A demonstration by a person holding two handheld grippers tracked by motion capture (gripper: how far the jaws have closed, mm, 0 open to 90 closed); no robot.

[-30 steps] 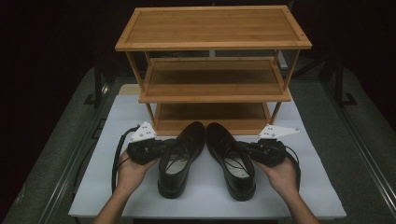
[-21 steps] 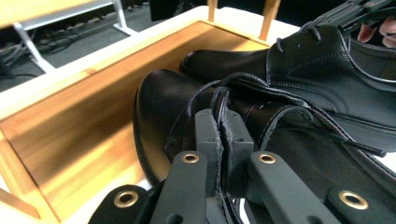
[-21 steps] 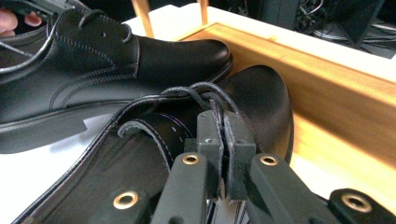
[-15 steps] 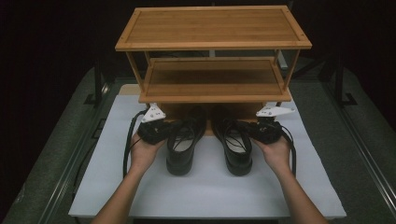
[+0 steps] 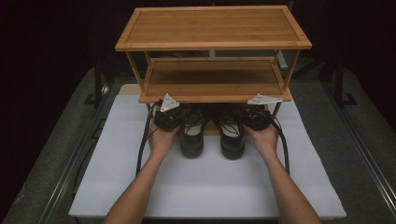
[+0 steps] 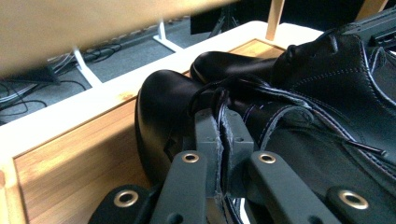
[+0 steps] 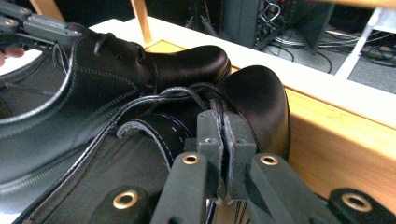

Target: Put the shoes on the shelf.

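Observation:
Two black leather lace-up shoes lie side by side, toes pushed under the bamboo shoe rack (image 5: 212, 28) onto its bottom shelf (image 6: 70, 158). My left gripper (image 5: 169, 115) is shut on the side edge of the left shoe (image 5: 192, 133); in the left gripper view the pads (image 6: 208, 140) pinch the leather collar of that shoe (image 6: 163, 116). My right gripper (image 5: 254, 116) is shut on the outer edge of the right shoe (image 5: 232, 135), and the right gripper view has its pads (image 7: 240, 140) clamped on that shoe's (image 7: 257, 100) rim. The heels still rest over the white mat (image 5: 210, 186).
The rack has three bamboo tiers; its middle shelf (image 5: 212, 77) overhangs both grippers closely. Rack posts (image 5: 135, 70) stand at each side. Cables (image 5: 142, 144) trail from the grippers across the mat. Dark floor with stands and wires lies behind the rack.
Both hands have carried the shoes forward from the middle of the mat; the toes now sit under the rack on its bottom shelf. Both grips stayed closed.

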